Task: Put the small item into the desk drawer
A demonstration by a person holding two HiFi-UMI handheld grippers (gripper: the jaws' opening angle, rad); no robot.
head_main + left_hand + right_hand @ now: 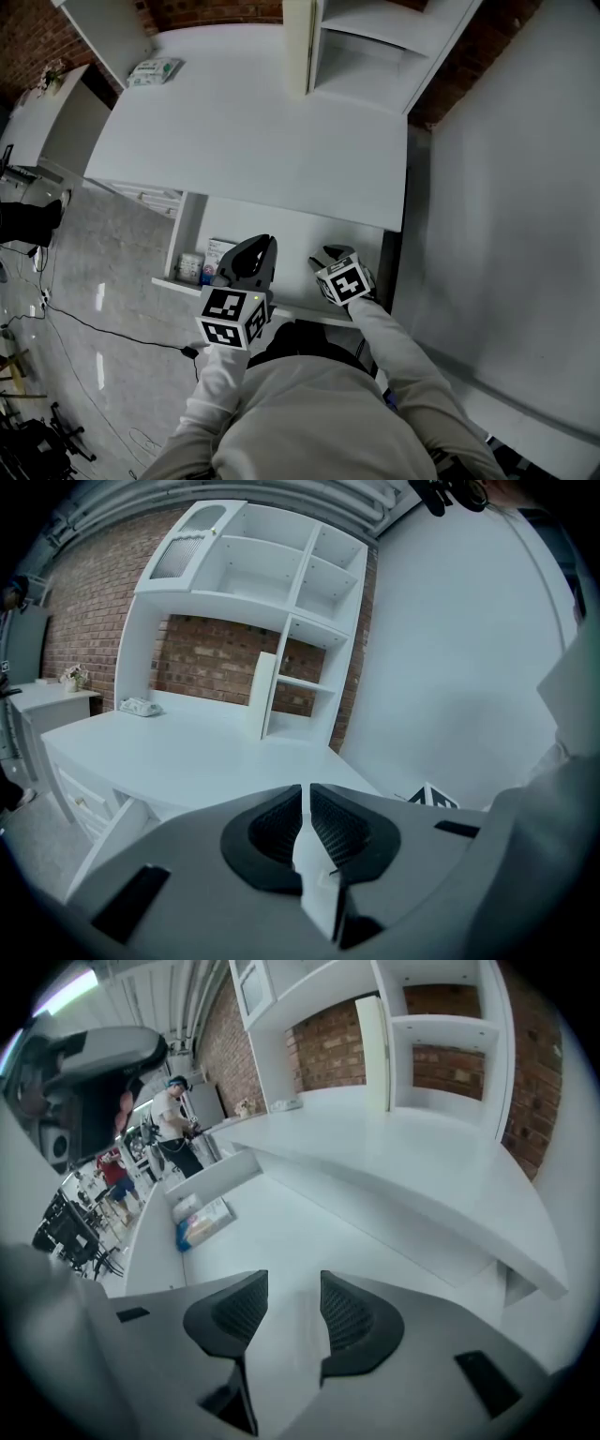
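The white desk's drawer [281, 234] stands pulled out under the desktop's front edge. A small printed box [218, 253] and a small white bottle [191, 267] lie at the drawer's left end, also seen as the box [208, 1220] in the right gripper view. My right gripper [293, 1288] hangs over the drawer's bare floor [309, 1232], open, with nothing between its pads. In the head view that right gripper [328, 257] is over the drawer's right half. My left gripper [267, 246] hovers over the drawer's middle, pointing at the desk; its jaws [306, 803] sit almost together, holding nothing.
A pack of wipes [153, 71] lies at the desktop's back left. A white shelf unit [375, 47] stands at the back right, with a brick wall behind. A white wall [506, 234] runs along the right. People [173, 1119] stand far off on the left.
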